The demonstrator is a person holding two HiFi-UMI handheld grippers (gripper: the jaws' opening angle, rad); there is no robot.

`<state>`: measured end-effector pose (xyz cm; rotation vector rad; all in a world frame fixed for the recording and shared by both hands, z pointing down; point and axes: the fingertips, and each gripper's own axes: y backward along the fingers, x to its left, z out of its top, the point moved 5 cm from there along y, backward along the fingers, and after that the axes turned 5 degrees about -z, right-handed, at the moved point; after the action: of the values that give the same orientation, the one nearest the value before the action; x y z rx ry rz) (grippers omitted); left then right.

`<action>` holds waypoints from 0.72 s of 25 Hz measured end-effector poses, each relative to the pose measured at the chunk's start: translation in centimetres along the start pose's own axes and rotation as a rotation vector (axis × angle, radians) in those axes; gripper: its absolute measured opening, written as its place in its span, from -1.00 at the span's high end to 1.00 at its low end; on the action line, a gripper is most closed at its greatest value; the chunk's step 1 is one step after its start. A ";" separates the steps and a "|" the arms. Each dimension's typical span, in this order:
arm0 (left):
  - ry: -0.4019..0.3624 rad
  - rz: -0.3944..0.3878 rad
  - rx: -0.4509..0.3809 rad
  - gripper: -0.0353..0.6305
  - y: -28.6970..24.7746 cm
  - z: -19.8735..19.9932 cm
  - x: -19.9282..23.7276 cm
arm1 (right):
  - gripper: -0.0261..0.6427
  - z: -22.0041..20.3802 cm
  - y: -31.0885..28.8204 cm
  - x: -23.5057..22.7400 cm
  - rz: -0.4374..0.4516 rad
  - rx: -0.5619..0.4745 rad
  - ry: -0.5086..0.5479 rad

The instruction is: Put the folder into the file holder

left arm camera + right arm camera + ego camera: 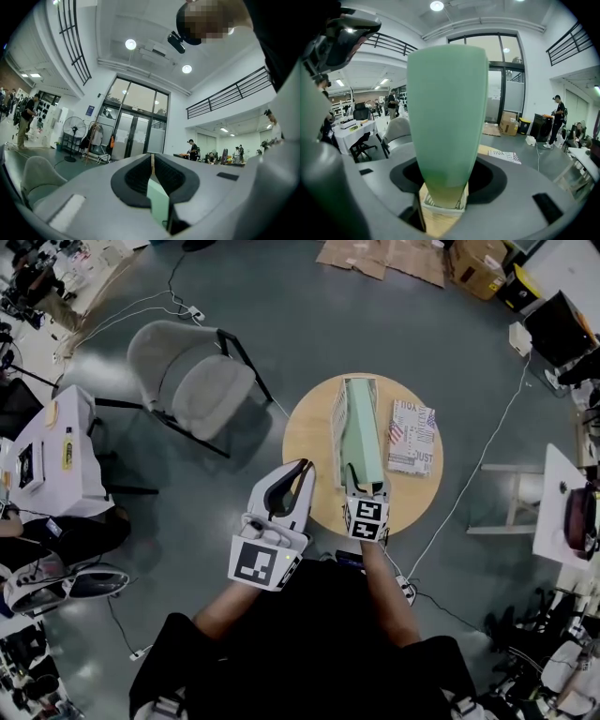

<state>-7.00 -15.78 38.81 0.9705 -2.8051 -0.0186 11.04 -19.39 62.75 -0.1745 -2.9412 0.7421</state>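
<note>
A pale green folder (361,427) stands on edge in a white mesh file holder (338,423) on the round wooden table (307,442). My right gripper (365,489) is at the folder's near end. In the right gripper view the folder (447,117) rises between the wide jaws of that gripper (449,180), with gaps to both pads, and its lower edge sits in the holder (440,206). My left gripper (302,468) hovers at the table's near left edge with its tips together. Through its narrow slit (152,164) a strip of the green folder (157,201) shows.
A printed magazine (412,437) lies flat on the table to the right of the holder. A grey chair (192,381) stands to the left of the table, and a white desk (42,456) further left. Cables run across the floor around the table.
</note>
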 end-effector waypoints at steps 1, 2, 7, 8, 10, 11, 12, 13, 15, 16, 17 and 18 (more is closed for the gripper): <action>0.000 0.004 0.000 0.82 0.2 0.0 -0.3 | 0.26 -0.2 0.2 0.0 0.005 0.005 0.008; -0.001 0.009 -0.002 0.82 0.5 0.0 -0.4 | 0.23 -0.3 0.3 0.0 0.011 0.009 0.015; 0.001 0.038 -0.013 0.82 2.1 0.0 -1.6 | 0.20 -1.1 1.8 0.0 0.034 0.024 0.043; -0.001 0.040 -0.014 0.82 2.3 0.0 -2.0 | 0.19 -1.3 2.2 -0.2 0.038 0.025 0.045; -0.004 0.043 -0.018 0.82 2.8 0.0 -3.0 | 0.19 -1.5 3.2 -0.5 0.046 0.022 0.048; -0.005 0.043 -0.021 0.82 3.0 0.0 -3.6 | 0.19 -1.6 3.7 -0.7 0.049 0.018 0.048; -0.006 0.043 -0.023 0.82 3.2 0.0 -4.1 | 0.19 -1.6 4.3 -0.9 0.053 0.013 0.048; -0.007 0.043 -0.024 0.82 3.5 0.0 -4.7 | 0.19 -1.5 5.0 -1.1 0.056 0.008 0.047; -0.011 0.045 -0.026 0.82 4.0 -0.2 -6.0 | 0.20 -1.5 6.5 -1.5 0.064 -0.001 0.041; -0.013 0.047 -0.028 0.82 4.3 -0.2 -6.6 | 0.21 -1.4 7.3 -1.8 0.069 -0.008 0.038; -0.014 0.050 -0.031 0.82 4.5 -0.2 -7.3 | 0.22 -1.2 8.2 -2.0 0.077 -0.015 0.034; -0.015 0.055 -0.034 0.82 4.7 -0.2 -7.9 | 0.23 -1.0 9.1 -2.3 0.086 -0.023 0.030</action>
<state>-3.71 -7.15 38.11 0.8890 -2.8340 -0.0667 14.25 -11.31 59.10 -0.3129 -2.9304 0.7105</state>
